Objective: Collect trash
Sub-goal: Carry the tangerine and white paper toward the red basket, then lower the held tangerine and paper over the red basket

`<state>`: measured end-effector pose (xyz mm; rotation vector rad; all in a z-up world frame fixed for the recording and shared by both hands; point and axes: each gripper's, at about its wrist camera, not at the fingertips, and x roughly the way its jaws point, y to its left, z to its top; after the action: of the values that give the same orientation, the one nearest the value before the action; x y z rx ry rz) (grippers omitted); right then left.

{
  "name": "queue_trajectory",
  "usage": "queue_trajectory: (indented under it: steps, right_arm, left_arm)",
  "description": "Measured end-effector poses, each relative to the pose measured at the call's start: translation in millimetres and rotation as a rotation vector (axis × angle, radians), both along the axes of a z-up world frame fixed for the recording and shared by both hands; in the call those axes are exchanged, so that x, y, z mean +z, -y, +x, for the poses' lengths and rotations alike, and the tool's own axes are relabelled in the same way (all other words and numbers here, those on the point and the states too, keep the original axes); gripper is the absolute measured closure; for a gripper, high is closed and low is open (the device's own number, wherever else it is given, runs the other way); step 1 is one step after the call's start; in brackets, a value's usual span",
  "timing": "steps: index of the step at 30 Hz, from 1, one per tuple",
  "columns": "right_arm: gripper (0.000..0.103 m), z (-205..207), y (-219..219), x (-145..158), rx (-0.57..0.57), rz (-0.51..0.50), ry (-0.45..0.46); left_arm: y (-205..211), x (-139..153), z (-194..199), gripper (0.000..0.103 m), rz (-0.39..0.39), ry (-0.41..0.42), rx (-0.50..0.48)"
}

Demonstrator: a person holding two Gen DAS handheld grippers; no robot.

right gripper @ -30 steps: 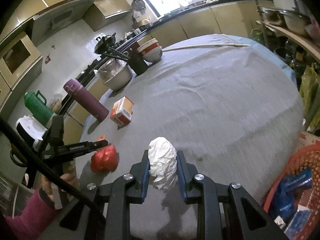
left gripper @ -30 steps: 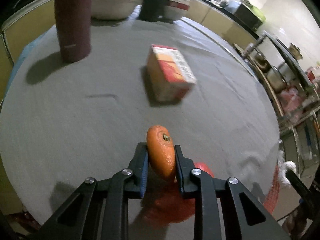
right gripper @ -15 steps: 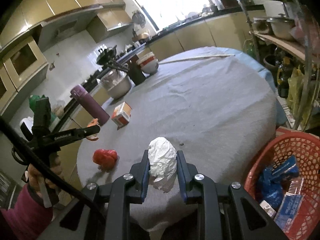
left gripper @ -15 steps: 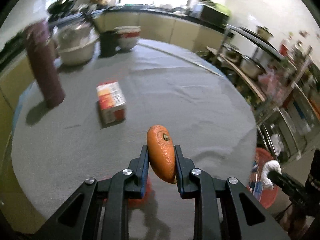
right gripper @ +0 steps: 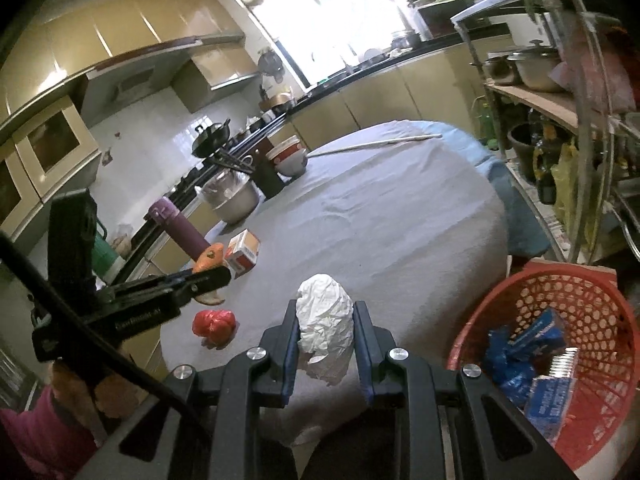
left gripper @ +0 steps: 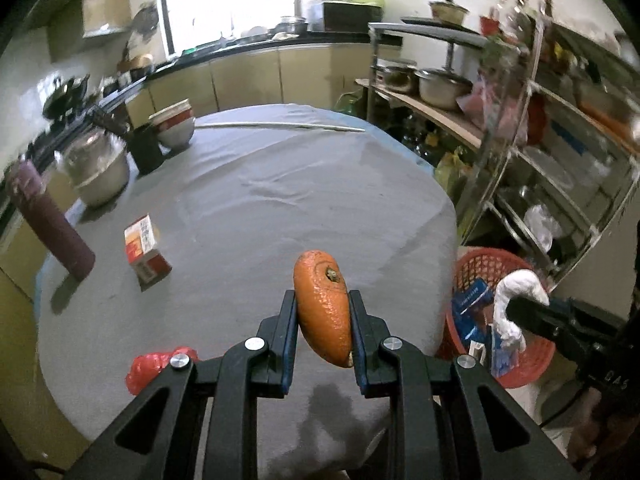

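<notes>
My left gripper (left gripper: 323,312) is shut on an orange peel (left gripper: 323,308) and holds it above the near edge of the round grey table (left gripper: 300,208). My right gripper (right gripper: 325,320) is shut on a crumpled white paper ball (right gripper: 325,324), also above the table's near edge. A red mesh basket (right gripper: 568,308) with blue and red packets stands on the floor to the right; in the left wrist view the basket (left gripper: 480,268) lies behind the right gripper's paper (left gripper: 516,296). A red crumpled wrapper (right gripper: 214,322) and a small orange carton (right gripper: 242,250) lie on the table.
A purple flask (left gripper: 48,216), a steel pot (left gripper: 100,172), a black holder (left gripper: 146,148) and stacked bowls (left gripper: 176,124) stand along the table's far left. A metal shelf rack (left gripper: 540,140) with pots stands to the right. A long white stick (left gripper: 280,125) lies at the far edge.
Both grippers have pulled back and up from the table, still holding the peel and the paper ball. The red basket has come further into both views.
</notes>
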<state>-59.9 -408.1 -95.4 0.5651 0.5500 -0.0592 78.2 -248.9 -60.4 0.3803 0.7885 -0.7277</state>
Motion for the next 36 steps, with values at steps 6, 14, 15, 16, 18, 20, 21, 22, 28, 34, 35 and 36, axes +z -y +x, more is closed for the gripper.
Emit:
queue_trajectory:
  steps: [6, 14, 15, 16, 18, 20, 21, 22, 28, 34, 35, 36]
  right_arm:
    - [0.076, -20, 14, 1, -0.041, 0.003, 0.009]
    - [0.077, -46, 30, 3, -0.097, -0.005, 0.01]
    - [0.077, -48, 31, 4, -0.104, -0.009, 0.008]
    - [0.076, -51, 33, 4, -0.11, -0.01, 0.007]
    - [0.076, -60, 38, 3, -0.128, -0.009, 0.003]
    - [0.076, -67, 43, 1, -0.146, -0.006, -0.002]
    - [0.076, -70, 46, 0, -0.155, -0.004, -0.005]
    - [0.077, -76, 49, -1, -0.169, -0.003, -0.008]
    - [0.076, -99, 65, -2, -0.229, 0.005, -0.011]
    - [0.076, -119, 81, -4, -0.279, 0.015, -0.012]
    - [0.076, -122, 83, -5, -0.287, 0.02, -0.013]
    - [0.076, -124, 86, -7, -0.293, 0.025, -0.013]
  left_arm:
    - [22, -1, -21, 0.078, 0.05, 0.052, -0.029]
    - [40, -1, -42, 0.078, 0.078, 0.081, -0.066]
    - [43, -1, -46, 0.078, 0.079, 0.082, -0.076]
    - [46, -2, -50, 0.078, 0.082, 0.083, -0.089]
    - [52, -4, -57, 0.078, 0.086, 0.084, -0.111]
    - [59, -5, -64, 0.078, 0.089, 0.081, -0.138]
    - [62, -6, -67, 0.078, 0.09, 0.081, -0.149]
    - [66, -6, -72, 0.078, 0.092, 0.085, -0.164]
    - [89, -4, -92, 0.078, 0.086, 0.093, -0.231]
    - [109, -4, -110, 0.078, 0.064, 0.098, -0.293]
    - [112, -5, -112, 0.078, 0.067, 0.099, -0.298]
    - [115, -6, -115, 0.078, 0.072, 0.102, -0.302]
